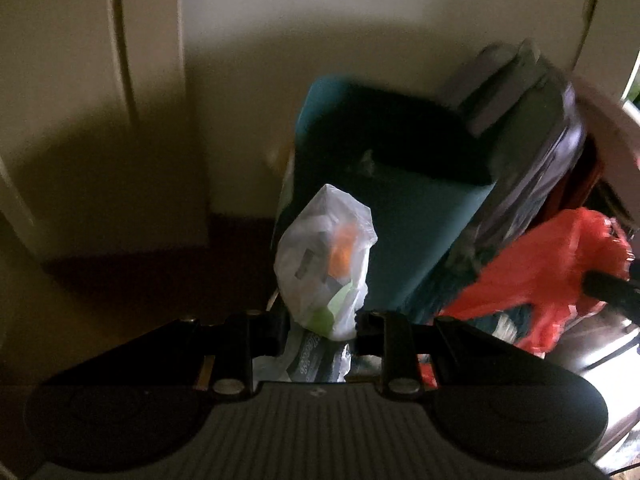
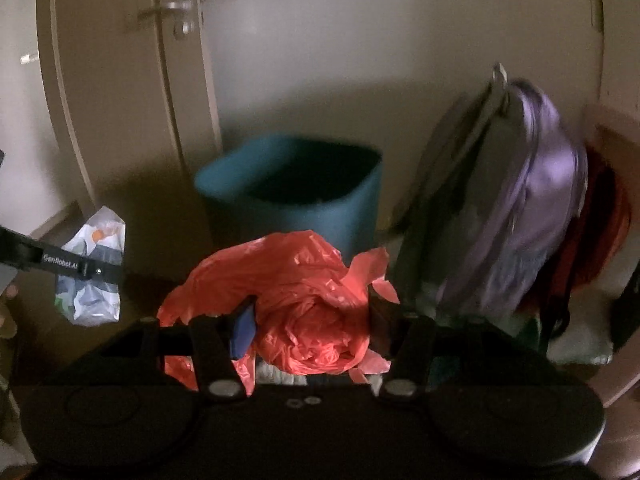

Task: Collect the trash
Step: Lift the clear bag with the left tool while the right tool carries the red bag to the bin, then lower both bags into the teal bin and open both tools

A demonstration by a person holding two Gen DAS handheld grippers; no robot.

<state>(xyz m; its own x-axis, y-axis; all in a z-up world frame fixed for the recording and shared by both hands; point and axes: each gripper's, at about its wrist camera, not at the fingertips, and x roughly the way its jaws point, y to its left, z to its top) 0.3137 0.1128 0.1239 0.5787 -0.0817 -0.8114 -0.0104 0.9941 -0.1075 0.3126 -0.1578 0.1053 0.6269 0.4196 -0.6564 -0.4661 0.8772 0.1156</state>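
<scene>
the left gripper [image 1: 317, 330] is clenched on a white plastic bag [image 1: 326, 260] at its gathered lower part, and the bag stands up beyond the black fingers, crinkled and translucent, with orange and green scraps showing through the film. the right gripper [image 2: 310, 320] is clamped around a red plastic bag [image 2: 304, 300], which is bunched into a loose, glossy wad between the jaws, its torn-looking edges flaring out on both sides. both bags look light, soft and slippery, likely to sag and slide, so the twisted neck or a thick fold seems the surest place to hold; a thin single layer could tear. just beyond them stands a teal bin [image 2: 292, 192], smooth-walled, squarish with rounded corners, open-topped and dark inside, the probable destination for the trash. beside it a lilac backpack [image 2: 516, 208] with a satiny sheen leans against the pale wall, something red and fibrous tucked behind it. a cream door [image 2: 120, 100] with a metal handle closes the scene at left; the floor is dim and brown.
</scene>
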